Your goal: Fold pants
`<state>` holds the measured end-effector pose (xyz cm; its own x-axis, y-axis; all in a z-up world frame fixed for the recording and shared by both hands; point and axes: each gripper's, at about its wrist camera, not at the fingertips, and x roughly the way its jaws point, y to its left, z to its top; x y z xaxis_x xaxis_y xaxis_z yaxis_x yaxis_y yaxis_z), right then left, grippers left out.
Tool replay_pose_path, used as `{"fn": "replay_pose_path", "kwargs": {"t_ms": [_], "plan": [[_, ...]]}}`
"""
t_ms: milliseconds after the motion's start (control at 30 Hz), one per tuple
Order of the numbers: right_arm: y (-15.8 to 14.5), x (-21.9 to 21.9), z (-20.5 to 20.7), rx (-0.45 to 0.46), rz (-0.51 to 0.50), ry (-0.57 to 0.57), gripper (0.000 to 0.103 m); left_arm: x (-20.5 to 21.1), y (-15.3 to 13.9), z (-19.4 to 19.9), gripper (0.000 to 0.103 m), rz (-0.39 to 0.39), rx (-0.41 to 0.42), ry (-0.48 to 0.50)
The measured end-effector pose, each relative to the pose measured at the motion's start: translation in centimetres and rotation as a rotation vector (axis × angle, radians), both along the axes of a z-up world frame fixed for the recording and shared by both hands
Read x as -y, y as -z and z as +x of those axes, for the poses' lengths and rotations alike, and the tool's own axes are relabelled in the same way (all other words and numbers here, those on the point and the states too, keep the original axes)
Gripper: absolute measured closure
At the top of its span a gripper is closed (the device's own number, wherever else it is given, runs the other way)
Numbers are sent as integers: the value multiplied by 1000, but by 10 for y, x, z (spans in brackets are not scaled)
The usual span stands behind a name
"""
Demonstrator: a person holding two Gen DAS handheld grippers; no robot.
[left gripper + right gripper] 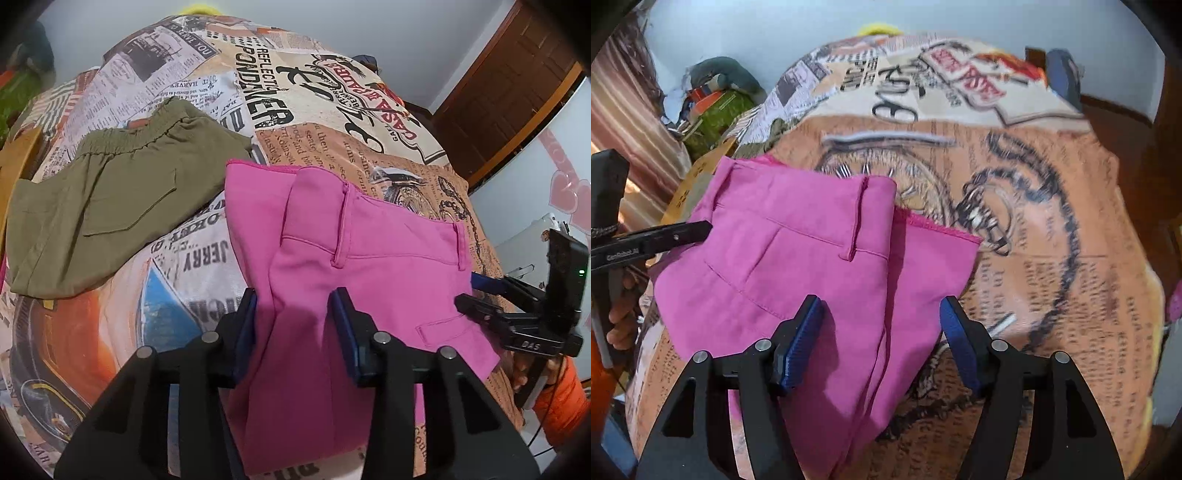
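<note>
Pink pants (332, 266) lie folded on the newspaper-print bedspread (314, 122), waistband and belt loops up. My left gripper (295, 299) is open, its blue pads on either side of the pink cloth near the front edge, not pinching it. My right gripper (882, 310) is open too, astride the pants (798, 258) in the right wrist view. The right gripper (469, 291) shows at the pants' right edge in the left wrist view. The left gripper (701, 229) shows at their left edge in the right wrist view.
Folded olive-green pants (107, 195) lie on the bedspread to the left of the pink ones. A brown wooden door (509, 96) stands at the far right. Clutter with a green box (716, 110) sits beyond the bed's left side.
</note>
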<state>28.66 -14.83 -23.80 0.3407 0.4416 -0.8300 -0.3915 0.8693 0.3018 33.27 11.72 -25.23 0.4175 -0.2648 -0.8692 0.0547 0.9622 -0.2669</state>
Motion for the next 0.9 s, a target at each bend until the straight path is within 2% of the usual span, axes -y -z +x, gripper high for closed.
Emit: {"fn": "replay_pose_path", "kwargs": {"t_ms": [67, 133, 200, 233, 267, 400, 467, 567, 667, 900], "plan": [[4, 3, 8, -30, 21, 2, 32, 0, 0, 1, 66, -11, -5, -2], [4, 3, 9, -34, 27, 6, 35, 1, 0, 0, 70, -14, -4, -2], [2, -1, 7, -27, 31, -16, 46, 5, -1, 0, 73, -1, 6, -2], [1, -3, 5, -27, 42, -26, 58, 7, -2, 0, 74, 14, 20, 1], [-1, -5, 4, -25, 48, -31, 66, 12, -4, -1, 75, 46, 43, 4], [-7, -13, 0, 21, 4, -31, 75, 26, -9, -5, 80, 142, 82, 18], [-12, -11, 0, 42, 6, -20, 86, 28, -14, -6, 82, 168, 93, 22], [-18, -8, 6, 49, 19, -6, 87, 31, -23, -8, 86, 191, 117, 35], [-29, -9, 8, 84, 14, -6, 88, 30, -35, -11, 87, 178, 148, 32], [-69, -19, 10, 164, 41, -26, 89, 25, -71, -21, 89, 188, 217, 20]]}}
